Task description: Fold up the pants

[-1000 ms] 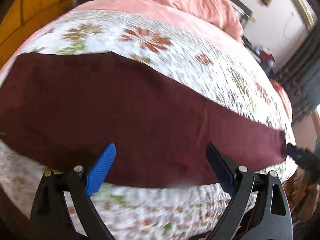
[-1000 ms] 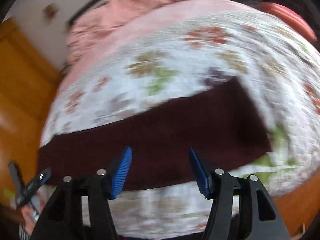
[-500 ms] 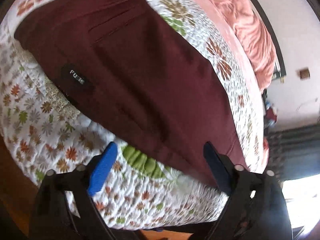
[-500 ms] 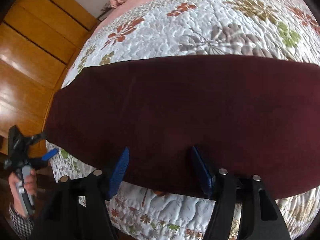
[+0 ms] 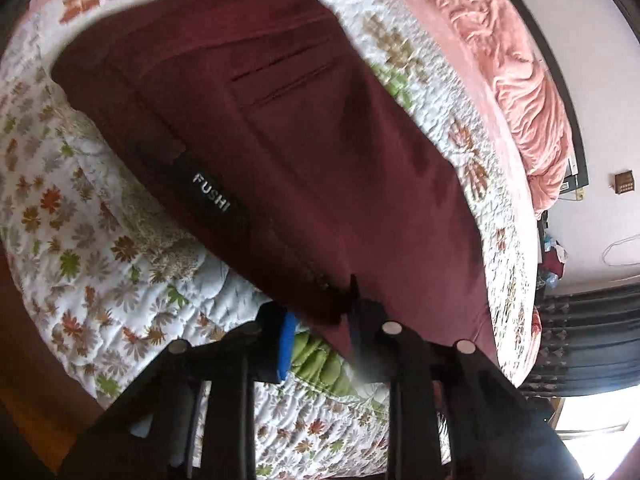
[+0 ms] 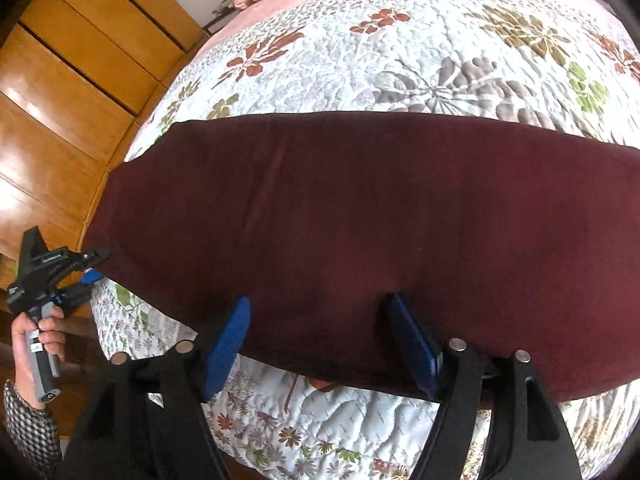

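Dark maroon pants (image 5: 320, 140) lie flat across a flowered quilt (image 5: 100, 248), with a black "FUSHI" label (image 5: 212, 196) at the waistband. My left gripper (image 5: 320, 312) is closing, and its fingers pinch the near edge of the pants beside the waist. In the right wrist view the pants (image 6: 360, 220) stretch left to right. My right gripper (image 6: 318, 308) straddles their near edge; its jaws are opening and the blue pads (image 6: 230, 340) stand apart from the cloth. The left gripper (image 6: 94, 264) shows at the pants' left end, held by a hand (image 6: 36, 332).
The quilt (image 6: 440, 60) covers a bed, with a crumpled pink blanket (image 5: 520, 92) at its far end. A wooden wardrobe (image 6: 60, 100) stands beyond the bed's left side. A dark curtain (image 5: 580, 340) and a bright window are at the right.
Both grippers came down to the pants' near edge and stopped. The left gripper rolled, then its wide jaws closed onto the cloth. The right jaws spread a little wider.
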`<control>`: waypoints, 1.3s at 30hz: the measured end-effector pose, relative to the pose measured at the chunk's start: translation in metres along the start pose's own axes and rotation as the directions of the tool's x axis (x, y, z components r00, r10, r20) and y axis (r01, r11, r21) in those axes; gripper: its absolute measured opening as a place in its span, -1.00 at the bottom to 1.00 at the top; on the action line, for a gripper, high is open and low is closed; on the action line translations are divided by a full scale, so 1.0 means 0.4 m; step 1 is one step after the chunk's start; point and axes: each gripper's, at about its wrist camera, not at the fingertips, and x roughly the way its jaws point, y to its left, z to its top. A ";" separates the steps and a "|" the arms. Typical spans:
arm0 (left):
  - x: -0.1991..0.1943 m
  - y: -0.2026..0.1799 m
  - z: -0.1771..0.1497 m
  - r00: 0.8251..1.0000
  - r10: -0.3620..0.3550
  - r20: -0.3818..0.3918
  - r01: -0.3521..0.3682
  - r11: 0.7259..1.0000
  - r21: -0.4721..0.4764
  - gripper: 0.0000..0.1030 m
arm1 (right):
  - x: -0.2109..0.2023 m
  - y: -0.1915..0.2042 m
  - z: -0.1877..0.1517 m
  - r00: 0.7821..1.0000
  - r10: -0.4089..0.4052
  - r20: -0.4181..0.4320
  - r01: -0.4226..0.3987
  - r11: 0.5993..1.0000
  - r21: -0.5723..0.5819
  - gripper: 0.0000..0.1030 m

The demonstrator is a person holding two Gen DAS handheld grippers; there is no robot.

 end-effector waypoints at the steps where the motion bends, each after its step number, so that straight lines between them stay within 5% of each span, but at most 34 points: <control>1: -0.014 -0.012 -0.008 1.000 0.008 0.023 -0.009 1.000 0.024 -0.62 | -0.002 -0.001 0.000 1.000 0.003 0.000 -0.003 1.000 0.003 0.42; 5: 0.044 0.034 -0.012 0.998 0.055 -0.026 -0.056 0.998 -0.012 -0.63 | -0.002 -0.012 0.002 1.000 0.016 -0.003 -0.016 1.000 0.017 0.42; 8: 0.047 0.009 -0.013 0.997 0.078 0.004 -0.078 0.995 0.058 -0.61 | -0.002 -0.005 0.000 1.000 0.009 -0.006 -0.009 1.000 -0.003 0.42; 11: 0.021 -0.028 -0.013 0.995 0.097 0.023 -0.099 0.991 0.091 -0.46 | -0.019 -0.020 0.004 0.999 0.049 0.001 -0.049 0.999 0.024 0.42; 14: -0.013 -0.087 -0.045 0.985 0.151 0.087 -0.163 0.973 0.162 -0.10 | -0.054 -0.035 0.002 0.998 0.066 0.018 -0.067 0.996 0.054 0.42; 17: -0.035 -0.199 -0.114 0.978 0.134 0.161 -0.179 0.933 0.312 0.10 | -0.113 -0.064 -0.014 0.997 0.045 0.056 -0.049 0.996 0.075 0.42; 22: 0.042 -0.408 -0.234 0.991 0.061 0.121 -0.118 0.830 0.545 0.74 | -0.224 -0.195 -0.063 0.996 0.001 0.094 -0.022 0.976 0.218 0.42; 25: 0.117 -0.478 -0.295 0.993 0.088 0.079 -0.119 0.762 0.637 0.75 | -0.296 -0.298 -0.103 0.992 -0.014 0.126 -0.028 0.946 0.323 0.46; 29: 0.205 -0.498 -0.332 0.991 0.131 0.019 -0.108 0.726 0.679 0.75 | -0.360 -0.413 -0.148 0.987 -0.063 0.151 -0.004 0.913 0.407 0.52; 39: 0.261 -0.446 -0.343 0.982 0.187 -0.011 -0.131 0.729 0.672 0.75 | -0.329 -0.548 -0.181 0.976 0.013 0.217 -0.126 0.846 0.518 0.49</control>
